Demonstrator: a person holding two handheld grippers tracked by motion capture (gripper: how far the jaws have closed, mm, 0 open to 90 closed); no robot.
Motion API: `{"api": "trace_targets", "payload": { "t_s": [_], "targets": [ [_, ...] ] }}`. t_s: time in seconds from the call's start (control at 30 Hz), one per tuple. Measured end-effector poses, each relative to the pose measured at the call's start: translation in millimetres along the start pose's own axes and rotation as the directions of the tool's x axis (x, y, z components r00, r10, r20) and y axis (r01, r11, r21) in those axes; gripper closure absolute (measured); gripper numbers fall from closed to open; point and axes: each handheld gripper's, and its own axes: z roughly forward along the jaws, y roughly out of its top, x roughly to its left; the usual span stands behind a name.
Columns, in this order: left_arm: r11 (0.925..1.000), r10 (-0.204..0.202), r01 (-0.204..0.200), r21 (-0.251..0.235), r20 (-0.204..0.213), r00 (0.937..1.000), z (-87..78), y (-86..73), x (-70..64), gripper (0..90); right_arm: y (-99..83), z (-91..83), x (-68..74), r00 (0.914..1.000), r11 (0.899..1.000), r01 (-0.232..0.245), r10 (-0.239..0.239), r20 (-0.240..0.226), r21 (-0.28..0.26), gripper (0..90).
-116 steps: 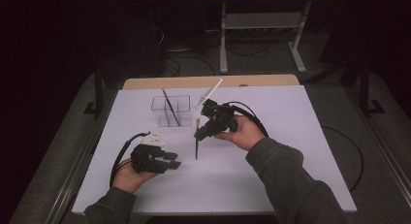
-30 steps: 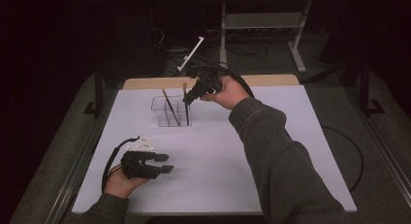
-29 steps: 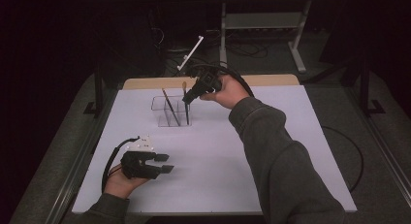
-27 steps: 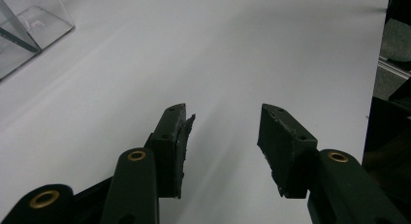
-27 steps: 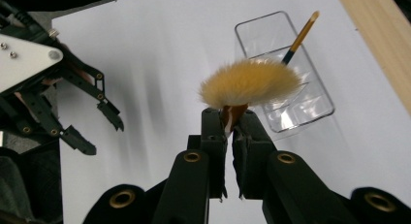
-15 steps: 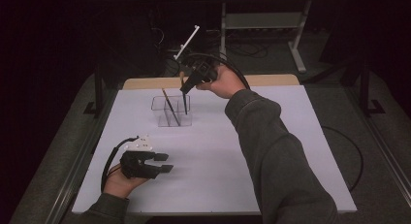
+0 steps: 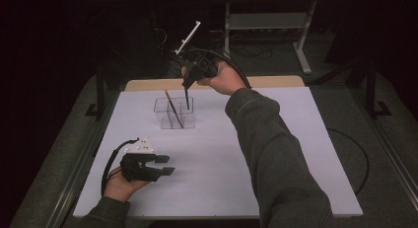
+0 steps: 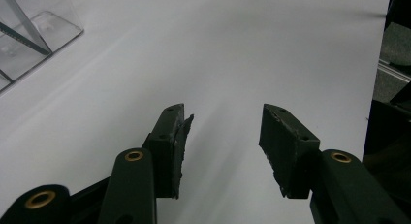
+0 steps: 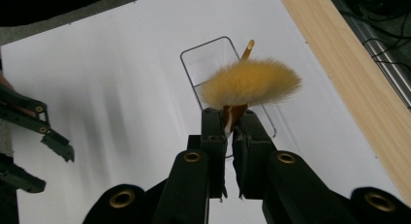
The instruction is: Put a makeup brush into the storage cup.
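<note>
The right gripper (image 9: pixel 231 129) pinches a brush (image 9: pixel 250 82) by its handle, bristles fanned just beyond the fingertips (over the clear box (image 7: pixel 174 112), handle tip inside it). The left gripper (image 8: pixel 223 132) rests on the white table (image 8: pixel 271 44), jaws spread, nothing between them.

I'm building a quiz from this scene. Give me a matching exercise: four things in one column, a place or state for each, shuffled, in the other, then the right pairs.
Things:
1. left gripper
2. right gripper
3. clear box
4. brush

Places or states:
A. stands on the white table, a thin stick leaning inside it
B. jaws apart, holding nothing, low over the table
C. jaws closed, held above the clear box
D. clamped by its handle, bristles fanned out

Pairs: 1-B, 2-C, 3-A, 4-D
</note>
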Motion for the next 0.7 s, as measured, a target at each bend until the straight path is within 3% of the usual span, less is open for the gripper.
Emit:
{"api": "trace_targets", "payload": {
  "t_s": [0.7],
  "targets": [
    [0.9996,0.025,-0.025,0.014,-0.008,0.9997,-1.7,-0.1,1.1,50.7,2.4,11.7,-12.9,0.9987,1.0,-0.023,0.023,0.046,-0.008,82.8]
  ]
}}
